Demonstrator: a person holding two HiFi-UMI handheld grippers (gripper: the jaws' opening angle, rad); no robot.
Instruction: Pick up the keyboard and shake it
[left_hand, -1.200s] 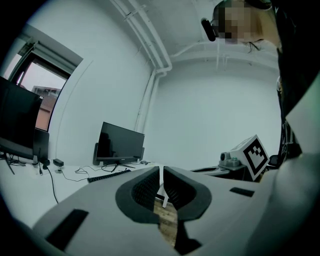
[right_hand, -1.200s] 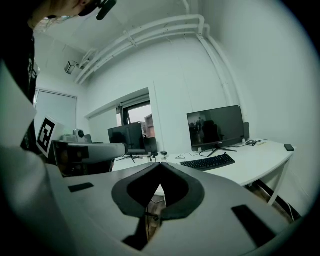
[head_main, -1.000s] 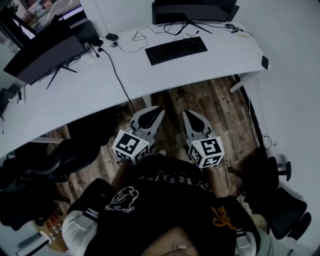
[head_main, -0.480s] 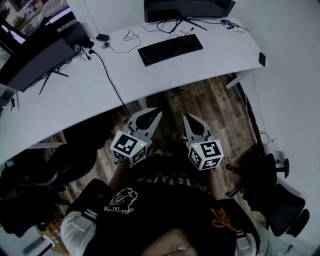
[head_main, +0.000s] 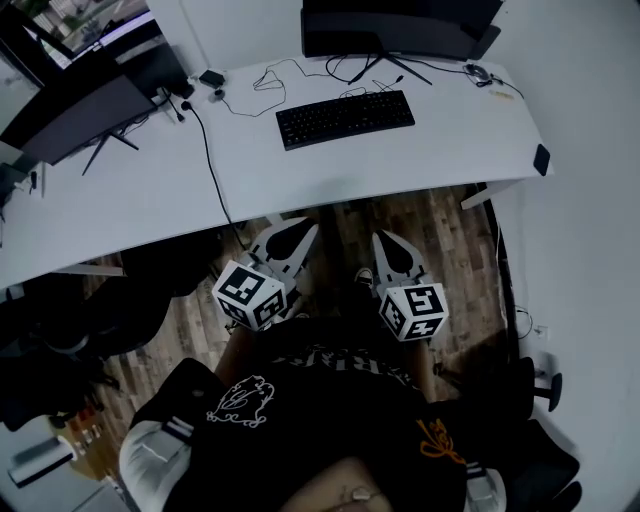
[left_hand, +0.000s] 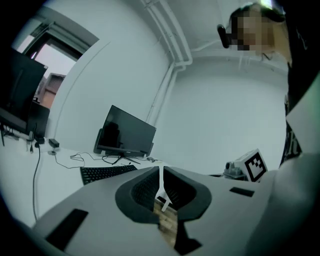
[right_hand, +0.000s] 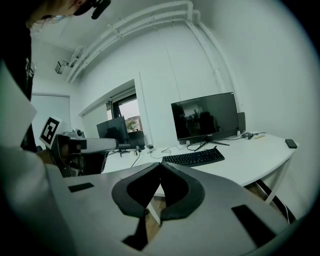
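While we stand short of it, surface (head_main: 320, 175): white and curved, with wooden floor (head_main: 445, 225) below its near edge.
Keyboard (head_main: 345, 118): black, flat on the surface, just in front of the dark monitor (head_main: 400, 30), untouched.
Left gripper (head_main: 300, 232): jaws together with nothing between them, over the floor, well apart from the keyboard.
Right gripper (head_main: 386, 240): jaws together too, empty, beside our left one.
Cable (head_main: 207, 150): black, crossing the surface left of the keyboard.
Small dark object (head_main: 541, 160): at the surface's right edge; possibly a phone, we cannot be sure.
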